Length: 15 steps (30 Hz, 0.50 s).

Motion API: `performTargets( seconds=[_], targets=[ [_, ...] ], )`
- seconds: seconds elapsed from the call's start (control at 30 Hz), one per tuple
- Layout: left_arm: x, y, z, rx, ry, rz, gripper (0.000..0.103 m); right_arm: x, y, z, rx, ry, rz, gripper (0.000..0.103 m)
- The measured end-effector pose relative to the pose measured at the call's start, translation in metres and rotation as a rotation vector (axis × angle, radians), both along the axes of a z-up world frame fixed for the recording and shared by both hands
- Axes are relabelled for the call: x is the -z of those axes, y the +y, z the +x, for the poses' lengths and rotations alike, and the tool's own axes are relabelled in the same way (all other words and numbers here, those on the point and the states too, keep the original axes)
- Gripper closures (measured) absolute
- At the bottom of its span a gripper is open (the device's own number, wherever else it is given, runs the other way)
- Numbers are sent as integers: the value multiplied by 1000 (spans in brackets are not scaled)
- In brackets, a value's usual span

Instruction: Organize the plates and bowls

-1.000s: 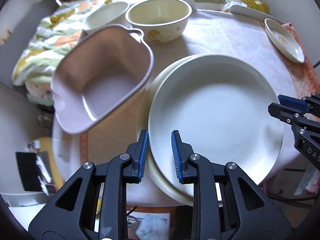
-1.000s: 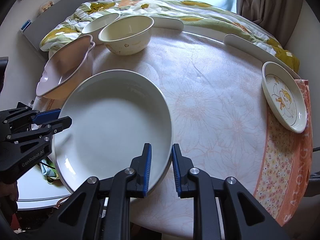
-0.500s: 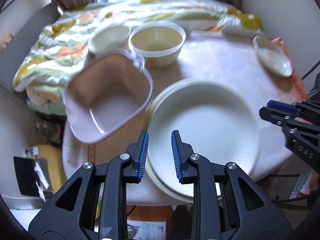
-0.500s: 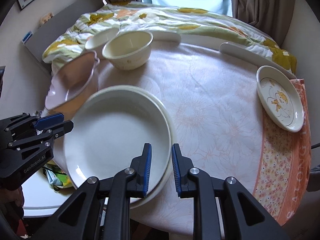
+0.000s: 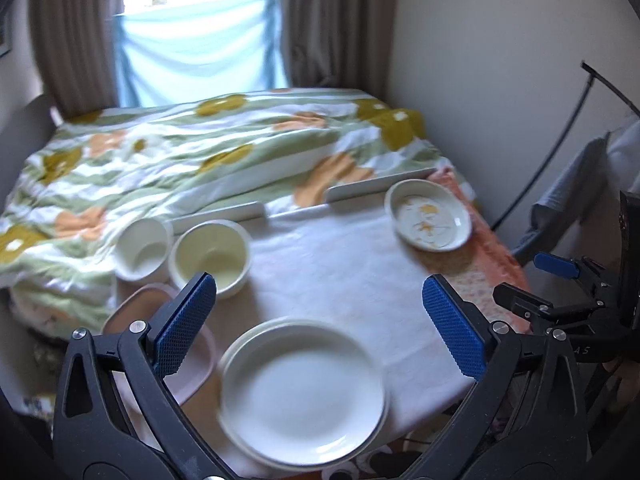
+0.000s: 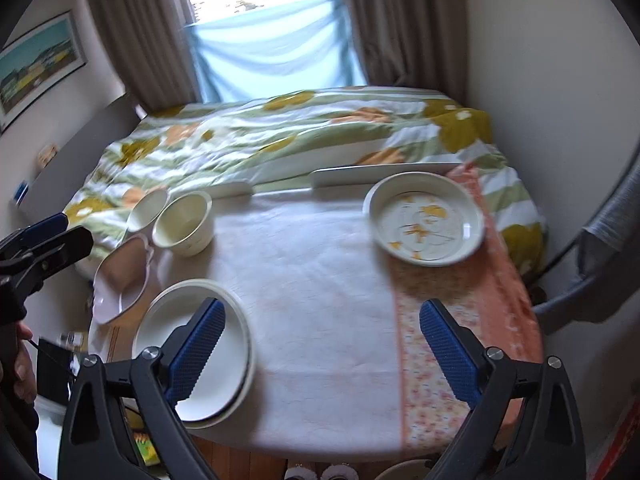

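Both tools, left [image 5: 320, 326] and right [image 6: 320, 342], are being held spread and empty above the surface [image 6: 312, 264]. Two white plates [image 5: 302, 392] are lying stacked at its near edge; the patterned plate [image 6: 424, 218], far right, is judged next for collection.

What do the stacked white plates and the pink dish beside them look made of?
Stacked white plates: probably glazed ceramic, perhaps melamine; smooth, glossy, soft window highlights. Pink dish: likely plastic; thin wall, matte, little shine. Blur leaves both uncertain.
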<state>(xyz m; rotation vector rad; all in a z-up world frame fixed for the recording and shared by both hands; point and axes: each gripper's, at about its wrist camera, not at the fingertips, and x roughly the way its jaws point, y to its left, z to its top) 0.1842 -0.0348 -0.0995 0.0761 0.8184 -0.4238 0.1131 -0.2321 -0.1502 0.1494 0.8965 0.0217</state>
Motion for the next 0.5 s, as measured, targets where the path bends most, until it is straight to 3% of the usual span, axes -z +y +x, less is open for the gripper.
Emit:
performTargets(
  seconds=[0.17, 0.23, 0.33, 0.5],
  targets=[
    [-1, -47, 33, 109, 26, -18, 0, -18, -32, -6, 74, -107, -106, 1],
    [4, -68, 47, 141, 41, -18, 0, -18, -44, -1, 72, -101, -109, 1],
    [19, -97, 71, 185, 76, -34, 0, 0, -70, 17, 120, 26, -31, 1],
    [59, -143, 126, 216, 192, -70, 0, 40, -107, 44, 185, 76, 115, 1]
  ],
)
